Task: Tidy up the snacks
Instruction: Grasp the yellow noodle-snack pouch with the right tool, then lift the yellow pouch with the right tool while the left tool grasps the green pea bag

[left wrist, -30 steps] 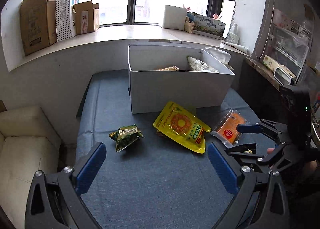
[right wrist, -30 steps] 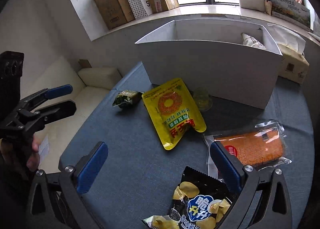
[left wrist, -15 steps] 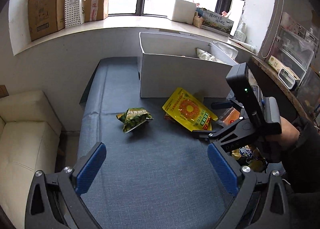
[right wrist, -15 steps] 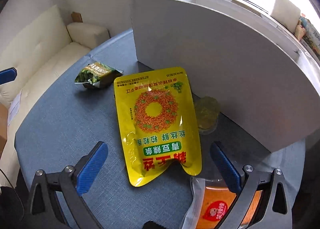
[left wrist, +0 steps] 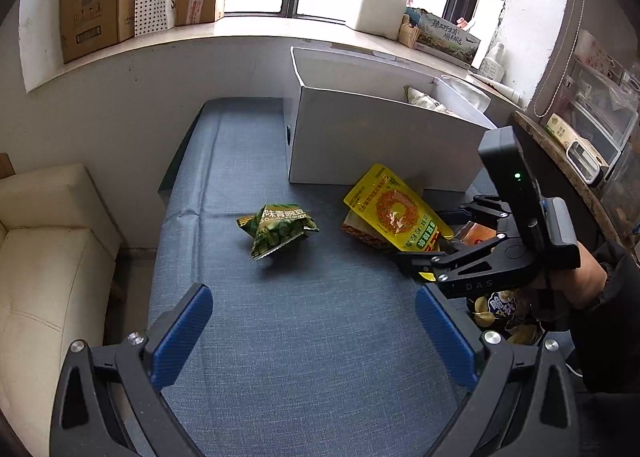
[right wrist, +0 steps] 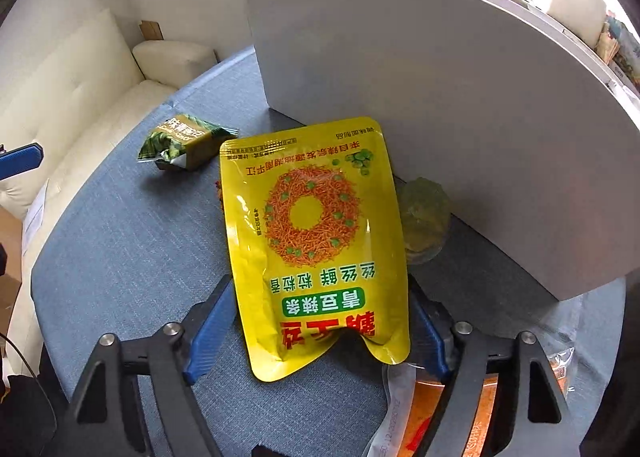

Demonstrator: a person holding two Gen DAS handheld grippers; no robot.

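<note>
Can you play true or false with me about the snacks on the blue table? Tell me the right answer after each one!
1. The yellow snack bag sits between the right gripper fingers. True.
2. The green snack packet is inside the white box. False: it lies on the blue table, outside the box.
3. The left gripper is holding a snack. False: it is open, with nothing between its fingers.
4. The yellow bag lies in front of the white box. True.

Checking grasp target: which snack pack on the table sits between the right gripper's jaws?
The yellow pouch with the ring picture; the right gripper straddles its lower end. The green pack lies apart, untouched.
</note>
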